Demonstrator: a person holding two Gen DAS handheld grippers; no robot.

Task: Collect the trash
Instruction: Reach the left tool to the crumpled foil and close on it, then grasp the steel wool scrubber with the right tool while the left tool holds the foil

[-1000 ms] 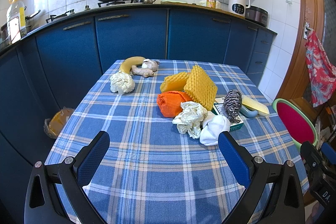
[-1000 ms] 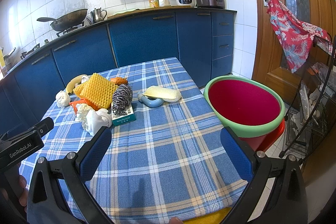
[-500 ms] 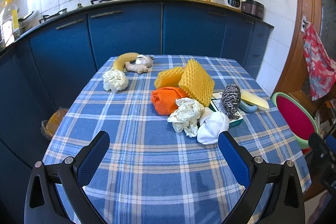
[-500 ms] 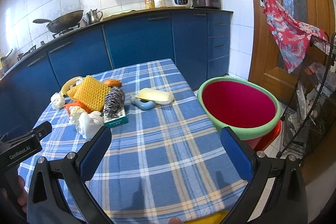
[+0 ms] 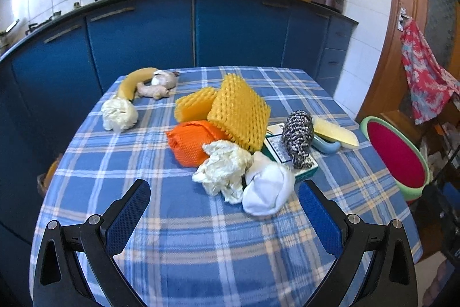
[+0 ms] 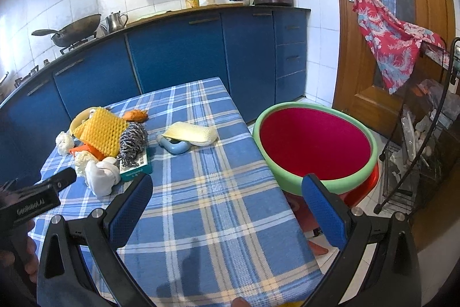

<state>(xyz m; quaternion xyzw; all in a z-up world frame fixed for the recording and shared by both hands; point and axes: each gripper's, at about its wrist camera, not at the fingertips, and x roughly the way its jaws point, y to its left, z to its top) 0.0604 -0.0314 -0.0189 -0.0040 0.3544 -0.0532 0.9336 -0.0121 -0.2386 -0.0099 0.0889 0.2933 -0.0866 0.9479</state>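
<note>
A blue plaid table [image 5: 178, 223] carries a heap of trash: a crumpled paper ball [image 5: 224, 170], a white wad [image 5: 268, 189], orange foam netting [image 5: 191, 143] and yellow foam netting [image 5: 240, 111]. Another paper ball [image 5: 119, 114] lies at the far left by a banana [image 5: 132, 82]. My left gripper [image 5: 224, 209] is open, just short of the near paper ball and white wad. My right gripper [image 6: 227, 203] is open over the table's right part, with a red basin with a green rim [image 6: 313, 143] off the table's right edge.
A steel scourer [image 5: 297, 134] lies on a green box [image 5: 287, 156], beside a blue-handled brush [image 5: 333, 135]. Ginger and garlic [image 5: 159, 84] lie by the banana. Blue cabinets [image 5: 238, 28] stand behind the table. A wire rack [image 6: 419, 134] and a door are at the right.
The left gripper has moved forward towards the trash heap, which now looks larger and closer. The right gripper has drifted slightly, with the basin nearer. Both stay open.
</note>
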